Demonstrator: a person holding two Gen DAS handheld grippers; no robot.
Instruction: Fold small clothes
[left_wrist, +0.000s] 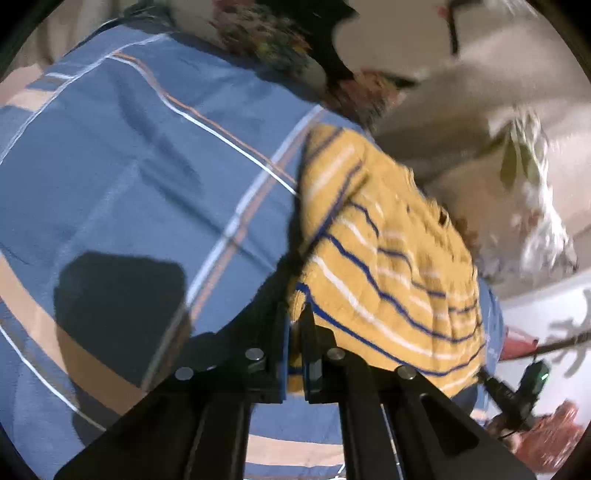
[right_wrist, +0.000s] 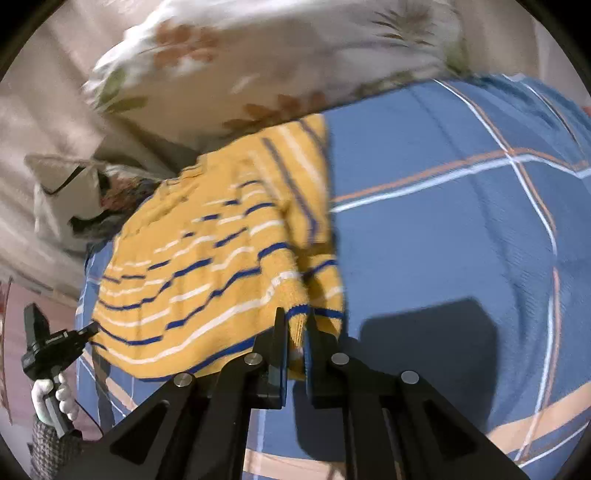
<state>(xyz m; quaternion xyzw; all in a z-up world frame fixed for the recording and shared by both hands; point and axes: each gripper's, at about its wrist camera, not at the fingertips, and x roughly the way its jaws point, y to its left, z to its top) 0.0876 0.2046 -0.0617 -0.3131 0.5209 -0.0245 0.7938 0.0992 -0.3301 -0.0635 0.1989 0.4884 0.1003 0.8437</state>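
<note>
A yellow knit sweater (left_wrist: 388, 258) with blue and white stripes lies on a blue plaid bedsheet (left_wrist: 129, 166). My left gripper (left_wrist: 295, 314) is shut on one lower corner of its hem, and yellow fabric shows between the fingers. In the right wrist view the same sweater (right_wrist: 207, 266) spreads to the left, and my right gripper (right_wrist: 295, 321) is shut on its other lower corner. The left gripper (right_wrist: 59, 343), held by a white-gloved hand (right_wrist: 48, 395), shows at the sweater's far edge. The right gripper (left_wrist: 517, 391) appears blurred at the lower right of the left wrist view.
A floral pillow (right_wrist: 258, 62) lies just beyond the sweater, against a beige wall (right_wrist: 44, 110). Another patterned cushion (left_wrist: 266, 37) sits at the head of the bed. The bedsheet (right_wrist: 443, 221) stretches wide to the right. A red object (left_wrist: 554, 439) lies off the bed's edge.
</note>
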